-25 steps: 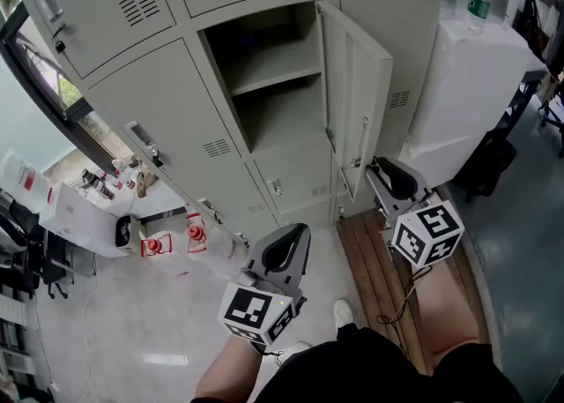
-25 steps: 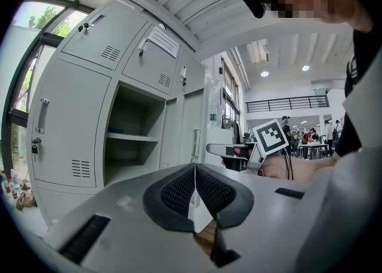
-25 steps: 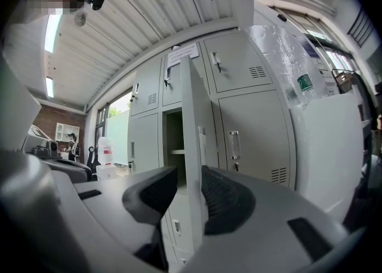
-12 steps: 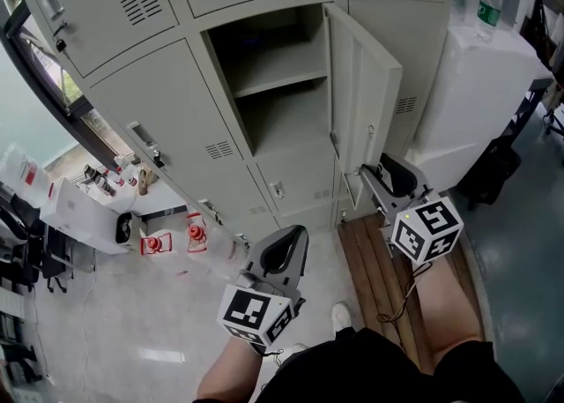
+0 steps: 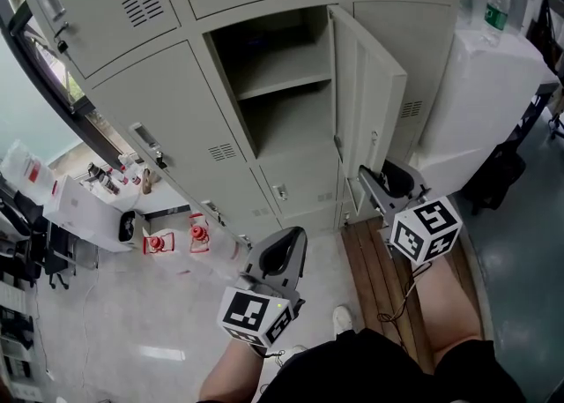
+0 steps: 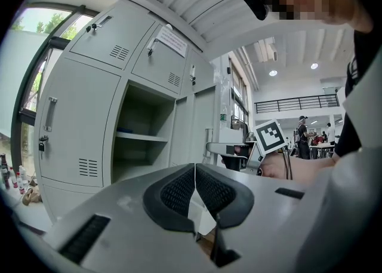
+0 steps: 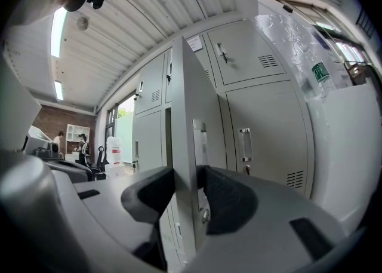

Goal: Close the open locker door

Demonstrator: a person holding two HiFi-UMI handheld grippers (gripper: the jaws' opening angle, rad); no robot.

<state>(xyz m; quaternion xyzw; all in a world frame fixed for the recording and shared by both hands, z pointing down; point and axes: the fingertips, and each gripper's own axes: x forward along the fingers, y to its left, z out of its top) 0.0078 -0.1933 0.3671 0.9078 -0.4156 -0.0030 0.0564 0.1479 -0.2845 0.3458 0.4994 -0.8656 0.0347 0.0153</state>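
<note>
Right hand-held gripper (image 5: 370, 181), jaws just closing, on the locker door (image 5: 377, 97) edge.

From my end this looks like a big shared workplace, half office and half industrial hall, and I'm in its staff locker corner. A bank of grey metal lockers (image 5: 159, 119) with vent slots (image 5: 141, 6) and handles (image 5: 50, 0) stands beside a tall window (image 6: 37, 27). Strip lights (image 7: 58, 27) run along a high ribbed ceiling (image 7: 137, 15). A railed upper gallery (image 6: 292, 106) looks over people (image 6: 303, 131) farther off. There are office chairs (image 5: 48, 264) to one side and a brick wall (image 7: 51, 123) at the far end.
</note>
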